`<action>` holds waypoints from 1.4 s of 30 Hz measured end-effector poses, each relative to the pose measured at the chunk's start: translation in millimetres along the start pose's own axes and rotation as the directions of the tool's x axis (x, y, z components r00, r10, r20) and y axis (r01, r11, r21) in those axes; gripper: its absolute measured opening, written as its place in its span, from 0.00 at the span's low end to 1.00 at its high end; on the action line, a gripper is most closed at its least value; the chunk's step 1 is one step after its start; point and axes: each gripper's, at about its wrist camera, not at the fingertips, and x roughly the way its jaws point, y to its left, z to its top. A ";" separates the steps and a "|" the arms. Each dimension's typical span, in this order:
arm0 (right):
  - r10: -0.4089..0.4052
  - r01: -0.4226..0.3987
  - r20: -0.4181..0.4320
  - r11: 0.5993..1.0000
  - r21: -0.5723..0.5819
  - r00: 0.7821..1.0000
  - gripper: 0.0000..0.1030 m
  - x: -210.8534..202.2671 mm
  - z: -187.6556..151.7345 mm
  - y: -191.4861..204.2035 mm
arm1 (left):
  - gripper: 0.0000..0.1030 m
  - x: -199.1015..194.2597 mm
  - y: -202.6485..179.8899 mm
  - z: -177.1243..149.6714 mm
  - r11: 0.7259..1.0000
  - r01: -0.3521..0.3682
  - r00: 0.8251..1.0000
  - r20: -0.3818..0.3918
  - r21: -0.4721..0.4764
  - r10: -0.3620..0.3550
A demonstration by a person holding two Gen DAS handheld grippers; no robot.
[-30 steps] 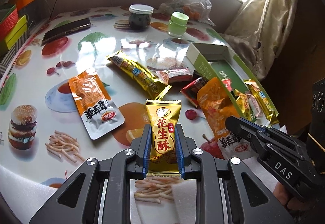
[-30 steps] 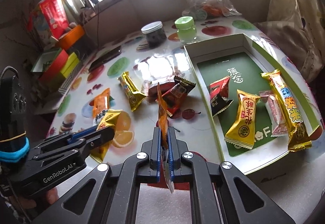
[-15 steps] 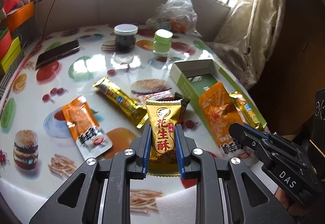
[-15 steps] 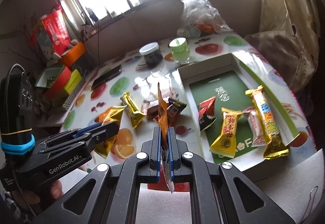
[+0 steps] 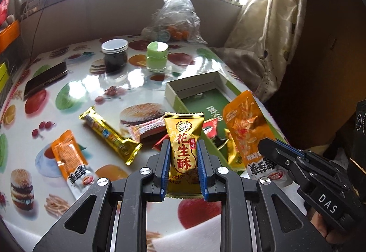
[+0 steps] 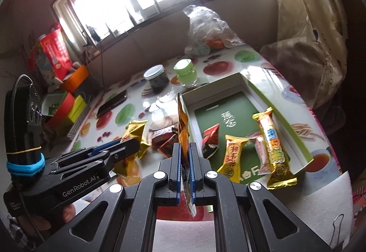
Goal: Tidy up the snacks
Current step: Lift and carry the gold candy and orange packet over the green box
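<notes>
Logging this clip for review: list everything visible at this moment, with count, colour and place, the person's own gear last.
Green box: one, white-walled, table's right side.
Snacks in the box: four; red packet, gold peanut candy, pink packet, long gold bar.
Loose snacks on the table: gold bar, orange-white packet, red packets.
Jars: dark with white lid; green.
Black phone: one, far left.
Clear plastic bag: one, by the window.
Coloured boxes: several, left of the table.
Left hand-held gripper: shut on a gold peanut candy.
Right hand-held gripper: shut on an orange packet.
</notes>
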 end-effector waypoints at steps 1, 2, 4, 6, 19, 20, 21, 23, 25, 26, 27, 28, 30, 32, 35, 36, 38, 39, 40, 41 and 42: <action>-0.004 0.004 0.004 1.000 0.003 1.000 0.06 -1.4 1.0 -1.3 | 0.22 1.4 -2.5 1.9 1.000 0.003 1.000 -0.002 0.004 -0.003; -0.006 0.006 0.009 1.000 0.007 1.000 0.06 -3.1 2.2 -2.9 | 0.22 2.4 -4.8 3.7 1.000 0.006 1.000 -0.002 0.008 -0.006; -0.012 0.012 0.019 1.000 0.011 1.000 0.06 -6.3 4.8 -6.8 | 0.22 3.5 -8.7 6.1 1.000 0.011 1.000 0.001 0.016 -0.011; -0.025 0.025 0.025 1.000 0.018 0.999 0.06 -8.4 7.2 -11.6 | 0.22 5.3 -13.4 9.5 0.999 0.025 1.000 0.000 0.022 -0.025; -0.145 0.145 0.044 0.989 0.001 0.988 0.06 -16.5 11.1 -36.9 | 0.22 28.1 -39.4 23.6 0.996 0.072 0.997 -0.024 0.049 -0.071; -0.153 0.154 0.045 0.988 -0.002 0.987 0.06 -16.0 11.0 -38.2 | 0.22 31.0 -40.6 24.2 0.996 0.075 0.997 -0.029 0.049 -0.073; -0.155 0.155 0.043 0.988 -0.002 0.987 0.06 -15.3 11.0 -40.6 | 0.22 34.6 -42.0 24.9 0.996 0.077 0.996 -0.036 0.048 -0.076; -0.186 0.187 0.044 0.982 -0.012 0.982 0.06 -13.1 10.1 -43.8 | 0.22 40.3 -44.0 25.8 0.996 0.082 0.996 -0.045 0.047 -0.080; -0.224 0.225 0.046 0.974 -0.037 0.974 0.06 -10.5 8.9 -44.0 | 0.22 45.1 -45.4 26.3 0.995 0.086 0.995 -0.053 0.043 -0.083; -0.226 0.227 0.041 0.973 -0.040 0.973 0.06 -8.6 8.1 -45.1 | 0.22 48.4 -46.2 26.6 0.995 0.089 0.995 -0.059 0.044 -0.086; -0.225 0.226 0.037 0.973 -0.041 0.974 0.06 -6.8 8.1 -45.4 | 0.22 51.1 -46.8 26.8 0.995 0.091 0.994 -0.065 0.042 -0.088; -0.230 0.231 0.034 0.972 -0.045 0.973 0.06 -4.6 7.4 -46.1 | 0.22 53.3 -47.0 27.1 0.995 0.095 0.993 -0.069 0.040 -0.092; -0.261 0.263 0.035 0.963 -0.066 0.965 0.06 0.2 5.9 -46.6 | 0.22 59.9 -46.8 27.6 0.995 0.098 0.992 -0.082 0.030 -0.095; -0.262 0.264 0.028 0.962 -0.071 0.965 0.06 4.5 5.1 -48.5 | 0.22 64.5 -46.9 28.2 0.995 0.096 0.992 -0.088 0.028 -0.093; -0.276 0.277 0.024 0.957 -0.088 0.961 0.06 10.8 3.4 -48.8 | 0.22 71.3 -47.8 28.7 0.995 0.097 0.991 -0.098 0.026 -0.094; -0.279 0.280 0.022 0.955 -0.093 0.960 0.06 12.5 2.8 -48.2 | 0.22 74.0 -48.6 28.9 0.995 0.093 0.991 -0.101 0.029 -0.090; -0.275 0.276 0.020 0.957 -0.092 0.961 0.06 16.6 1.5 -49.0 | 0.22 77.7 -50.3 29.1 0.996 0.087 0.991 -0.104 0.037 -0.083; -0.279 0.280 0.021 0.955 -0.093 0.960 0.06 18.2 1.0 -49.3 | 0.22 80.4 -50.2 29.4 0.996 0.085 0.991 -0.109 0.034 -0.081; -0.287 0.288 0.024 0.953 -0.096 0.958 0.06 20.0 0.5 -49.7 | 0.22 82.2 -50.0 29.8 0.996 0.085 0.990 -0.112 0.032 -0.081; -0.291 0.292 0.025 0.951 -0.097 0.956 0.06 21.7 -0.1 -49.8 | 0.22 84.5 -50.1 30.3 0.996 0.083 0.990 -0.115 0.032 -0.079; -0.286 0.287 0.025 0.953 -0.095 0.958 0.06 23.5 -0.4 -50.0 | 0.22 85.9 -50.4 30.4 0.996 0.081 0.990 -0.116 0.032 -0.076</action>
